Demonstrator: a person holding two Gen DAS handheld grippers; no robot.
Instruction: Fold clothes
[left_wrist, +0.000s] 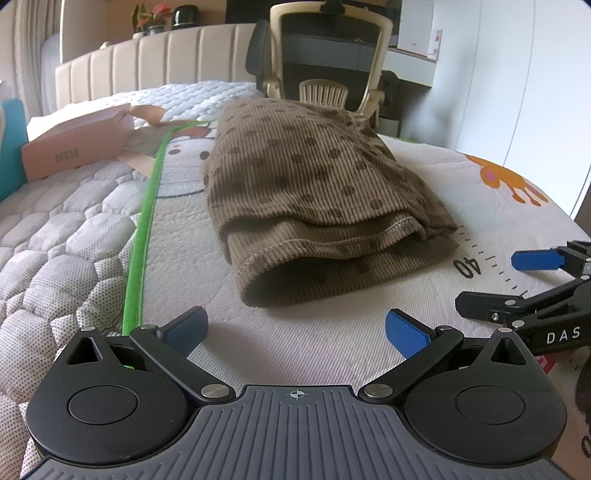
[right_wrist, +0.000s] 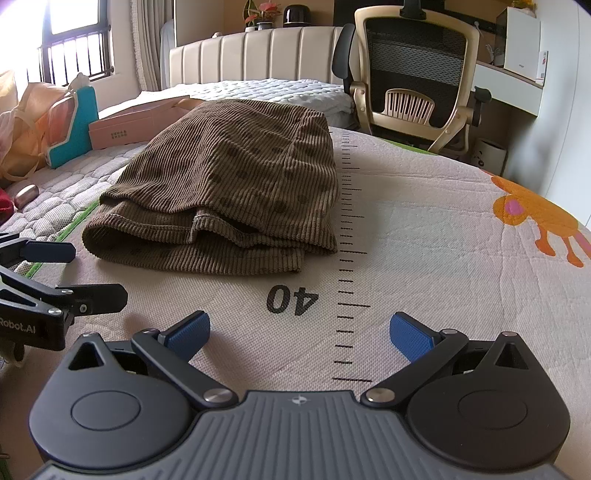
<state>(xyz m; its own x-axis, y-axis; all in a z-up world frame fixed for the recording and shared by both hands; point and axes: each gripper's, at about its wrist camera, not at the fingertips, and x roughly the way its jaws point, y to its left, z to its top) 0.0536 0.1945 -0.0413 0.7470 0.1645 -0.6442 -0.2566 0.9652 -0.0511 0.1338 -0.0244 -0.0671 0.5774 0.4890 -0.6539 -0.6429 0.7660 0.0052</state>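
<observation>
On the mat (left_wrist: 332, 343) lies a folded brown dotted garment (left_wrist: 314, 192); left gripper (left_wrist: 295, 332) and right gripper (right_wrist: 300, 334) both spread wide, empty, near its hem.

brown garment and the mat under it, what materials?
Garment: looks like corduroy, matte brown, with fine ribs, darker dots and stitched hems. Mat: seems a woven or knit fabric, pale and matte, with visible mesh weave, printed ruler marks and a green edge binding.

We are in a home bedroom: padded headboard (right_wrist: 258, 55), quilted mattress (left_wrist: 55, 236), office chair (right_wrist: 417, 74) nearby.
</observation>
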